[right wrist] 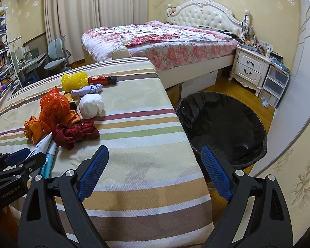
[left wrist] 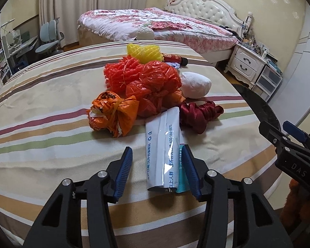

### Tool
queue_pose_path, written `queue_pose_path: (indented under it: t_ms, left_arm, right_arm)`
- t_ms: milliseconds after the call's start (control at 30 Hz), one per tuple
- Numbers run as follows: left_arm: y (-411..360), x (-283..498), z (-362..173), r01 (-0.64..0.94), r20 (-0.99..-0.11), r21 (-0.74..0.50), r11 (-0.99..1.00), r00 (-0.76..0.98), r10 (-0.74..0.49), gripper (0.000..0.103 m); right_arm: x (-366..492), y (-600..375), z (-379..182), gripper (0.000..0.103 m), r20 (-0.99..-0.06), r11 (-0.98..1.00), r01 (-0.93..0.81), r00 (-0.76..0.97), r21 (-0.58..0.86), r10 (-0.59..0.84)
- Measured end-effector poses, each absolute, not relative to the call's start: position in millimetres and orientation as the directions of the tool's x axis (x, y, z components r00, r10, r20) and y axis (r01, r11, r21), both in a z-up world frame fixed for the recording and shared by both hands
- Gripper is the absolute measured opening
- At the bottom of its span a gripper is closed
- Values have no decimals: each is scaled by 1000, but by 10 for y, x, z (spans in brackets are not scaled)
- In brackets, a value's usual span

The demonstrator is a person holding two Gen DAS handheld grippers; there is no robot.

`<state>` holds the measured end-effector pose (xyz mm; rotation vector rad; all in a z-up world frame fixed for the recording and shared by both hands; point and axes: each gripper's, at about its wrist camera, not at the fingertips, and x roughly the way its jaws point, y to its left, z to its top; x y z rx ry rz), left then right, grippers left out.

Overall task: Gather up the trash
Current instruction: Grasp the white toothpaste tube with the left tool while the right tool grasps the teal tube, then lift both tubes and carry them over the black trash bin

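Now left gripper (left wrist: 157,163) gapes astride the white sachet (left wrist: 163,150); right gripper (right wrist: 155,171) spread, empty.

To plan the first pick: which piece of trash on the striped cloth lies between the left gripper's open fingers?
The long white printed sachet, flat between the left gripper fingers; the orange and red bags lie farther away.

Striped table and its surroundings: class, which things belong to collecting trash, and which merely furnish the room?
For the job: white sachet, orange bags, white paper wad, maroon ribbon, black-lined bin, left gripper.
Just there: floral bed, nightstand, desk chair.
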<state>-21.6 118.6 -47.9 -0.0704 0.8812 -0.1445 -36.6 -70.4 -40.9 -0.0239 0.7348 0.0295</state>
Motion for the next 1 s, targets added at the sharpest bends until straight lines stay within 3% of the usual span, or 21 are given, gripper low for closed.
queue_pose_path:
  t_ms: [67,233,533,1000]
  left_arm:
    - [1177,-228,-502,112,-764,-133,985,621,-174,29]
    - [1149,-288,-484,128,-751,-126,984,636,-179,22]
    - [1223,-444,-284,112,-716,-135,985,676,-175,22]
    - [1947,-640,-238,-105,-685,-75,992,728,25,22]
  right_arm:
    - [-372,-691,-412,89,-670,999,-39,742,-12,21]
    - [-383,-653,-421,89,-671,999,-49,741,-18,24]
    - [-413,-526,-406,89,-670,996,-81,741,-30,40]
    - [-500,52,-414,86,-693,974,-223,707,-33,138]
